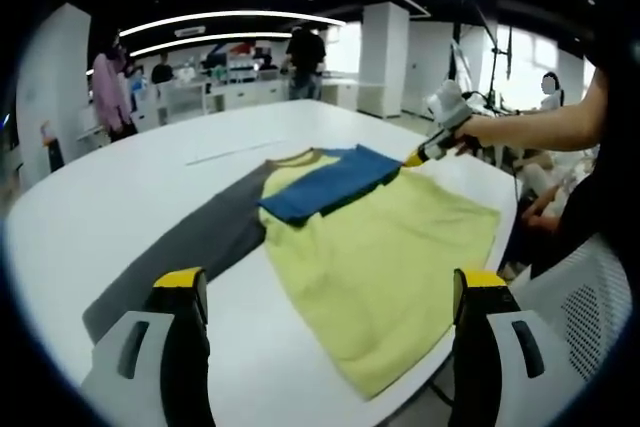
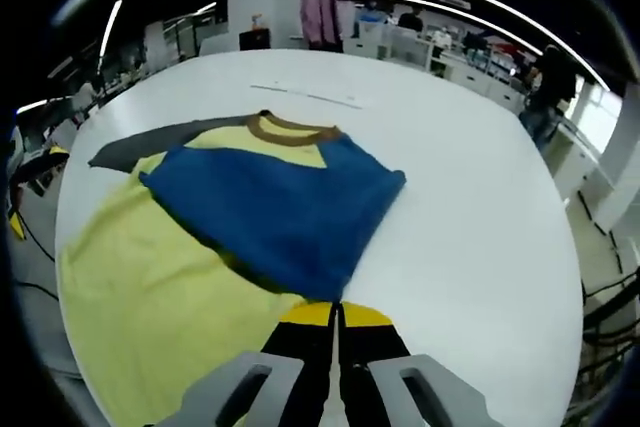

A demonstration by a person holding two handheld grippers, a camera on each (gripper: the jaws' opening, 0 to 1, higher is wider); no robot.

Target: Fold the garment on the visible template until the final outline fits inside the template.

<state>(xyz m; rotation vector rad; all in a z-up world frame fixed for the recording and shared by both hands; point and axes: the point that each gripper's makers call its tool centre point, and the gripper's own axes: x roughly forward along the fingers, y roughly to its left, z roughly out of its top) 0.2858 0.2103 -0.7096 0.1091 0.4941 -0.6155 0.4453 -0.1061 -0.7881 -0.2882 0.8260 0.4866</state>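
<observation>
A yellow shirt (image 1: 390,247) with blue sleeves and a brown collar (image 2: 290,129) lies flat on the white table (image 1: 120,187), partly over a dark grey template (image 1: 200,237). One blue sleeve (image 2: 280,212) is folded across the yellow chest. My right gripper (image 2: 335,317) is shut, its yellow tips pinching the near edge of that blue sleeve. In the left gripper view, a person's hand holds the right gripper (image 1: 415,157) at the sleeve's far end. My left gripper (image 1: 330,287) hangs open above the shirt's lower part, holding nothing.
The grey template (image 2: 140,142) sticks out past the shirt on one side. A thin strip (image 1: 235,152) lies on the table beyond the collar. The table edge (image 1: 440,367) runs close to the shirt's hem. People and desks stand in the background.
</observation>
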